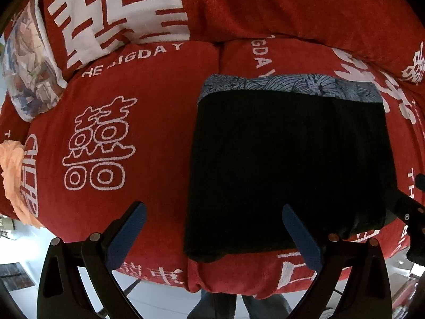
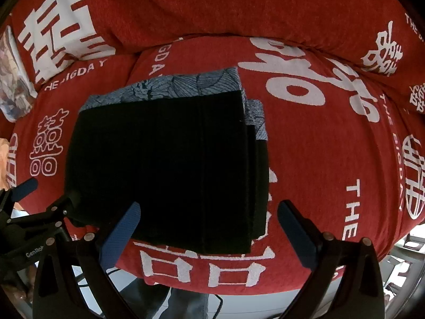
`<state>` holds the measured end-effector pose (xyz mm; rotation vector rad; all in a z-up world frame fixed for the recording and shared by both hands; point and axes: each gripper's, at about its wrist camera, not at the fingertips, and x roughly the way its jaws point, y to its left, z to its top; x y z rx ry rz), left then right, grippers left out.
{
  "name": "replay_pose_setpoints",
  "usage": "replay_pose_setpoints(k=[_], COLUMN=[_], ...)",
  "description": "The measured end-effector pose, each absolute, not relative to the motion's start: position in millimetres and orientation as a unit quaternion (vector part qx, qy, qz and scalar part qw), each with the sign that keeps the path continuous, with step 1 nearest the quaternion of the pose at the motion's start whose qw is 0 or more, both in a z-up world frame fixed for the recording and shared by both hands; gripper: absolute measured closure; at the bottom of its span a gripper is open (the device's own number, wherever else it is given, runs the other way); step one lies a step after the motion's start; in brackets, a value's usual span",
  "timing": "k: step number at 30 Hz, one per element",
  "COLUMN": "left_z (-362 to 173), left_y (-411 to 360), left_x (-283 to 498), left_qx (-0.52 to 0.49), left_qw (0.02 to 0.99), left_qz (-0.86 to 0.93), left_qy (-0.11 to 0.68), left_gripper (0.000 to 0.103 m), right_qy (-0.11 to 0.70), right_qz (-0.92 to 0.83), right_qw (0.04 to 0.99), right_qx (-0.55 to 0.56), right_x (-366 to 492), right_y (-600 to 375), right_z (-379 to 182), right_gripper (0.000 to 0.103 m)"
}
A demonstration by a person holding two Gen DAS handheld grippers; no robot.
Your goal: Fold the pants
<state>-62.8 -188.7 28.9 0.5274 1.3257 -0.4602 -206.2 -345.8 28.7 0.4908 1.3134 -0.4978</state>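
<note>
Red sofa (image 1: 148,122), folded pants (image 1: 289,164), tools gaping

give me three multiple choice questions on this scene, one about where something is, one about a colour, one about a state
1. Where do the black pants lie?
A. on the floor
B. on top of a blue-grey patterned garment on the red sofa cover
C. hanging from a gripper

2. What colour are the pads on the gripper fingers?
A. blue
B. yellow
C. white

3. What state are the left gripper and the right gripper in?
A. both shut on the pants
B. one open, one shut
C. both open, holding nothing

Answers:
1. B, the patterned fabric shows past the far and right edges of the folded black pants, on the red seat.
2. A, the pads show dark blue in both wrist views.
3. C, in each view the fingers stand wide apart with no cloth between them.
</note>
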Motion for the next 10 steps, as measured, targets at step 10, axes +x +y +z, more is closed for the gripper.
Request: replay_pose_setpoints(k=[10], left_z=[28.1], left_y=[-192.8], left_x=[-63.0], left_qx=[0.227], left_qw=[0.732], left_qz=[-0.214], left_qy=[0.606], left_gripper=[0.001], right_qy=[0.602], right_qz=[-0.223], right_qw=[0.734], right_qx=[0.223], right_x=[-204.7], right_y=[-348.6], right_z=[25.2], right_gripper=[0.0])
